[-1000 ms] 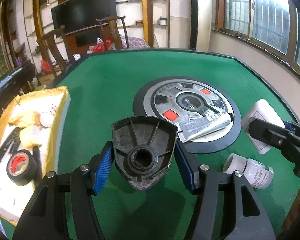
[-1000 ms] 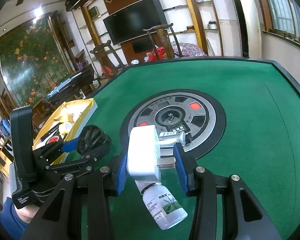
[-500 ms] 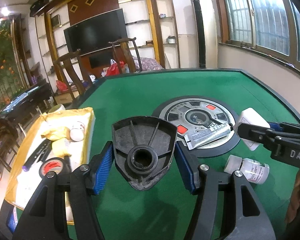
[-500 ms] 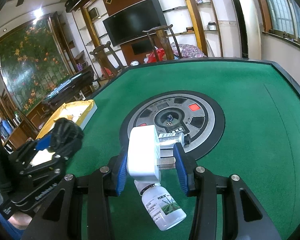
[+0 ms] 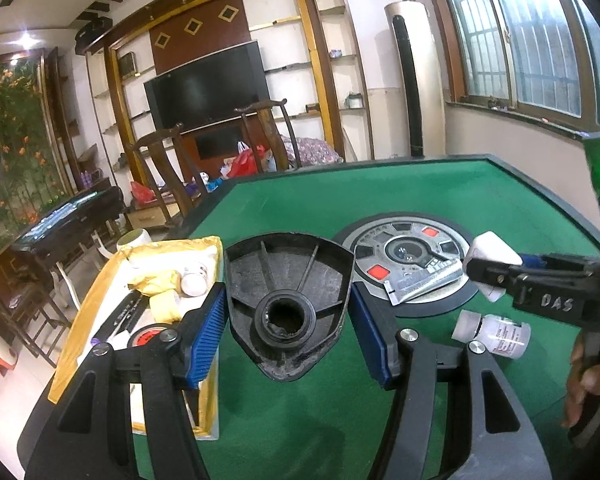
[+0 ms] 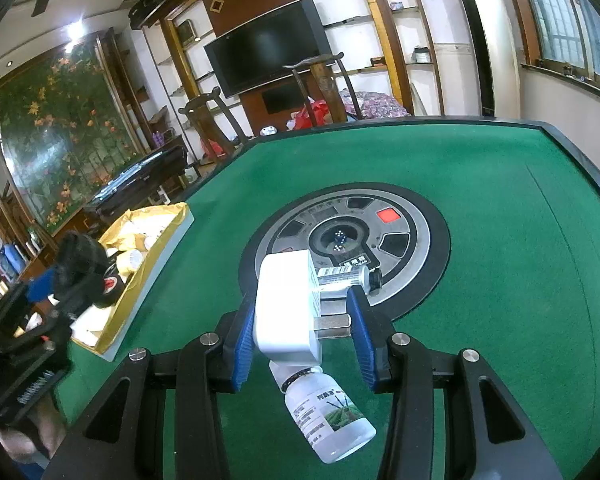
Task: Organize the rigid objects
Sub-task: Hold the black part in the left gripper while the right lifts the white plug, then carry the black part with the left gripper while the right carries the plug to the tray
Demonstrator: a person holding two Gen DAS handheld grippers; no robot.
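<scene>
Left tongs (image 5: 286, 316) clamp black ribbed plastic cap (image 5: 288, 300), stiff, light, gripped by its flanks; yellow box (image 5: 80, 320) at 9 o'clock. Right tongs (image 6: 302, 328) pinch white plug adapter (image 6: 286, 308) above the bench (image 6: 500, 280).

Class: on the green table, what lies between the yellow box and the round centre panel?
Bare green felt separates the yellow box from the round centre panel, in the right wrist view.

- "DAS" stands in raised letters on the right gripper (image 5: 496, 276), beside the bottle (image 5: 496, 334).
- The bottle's (image 6: 330, 420) label print is too small to read.
</scene>
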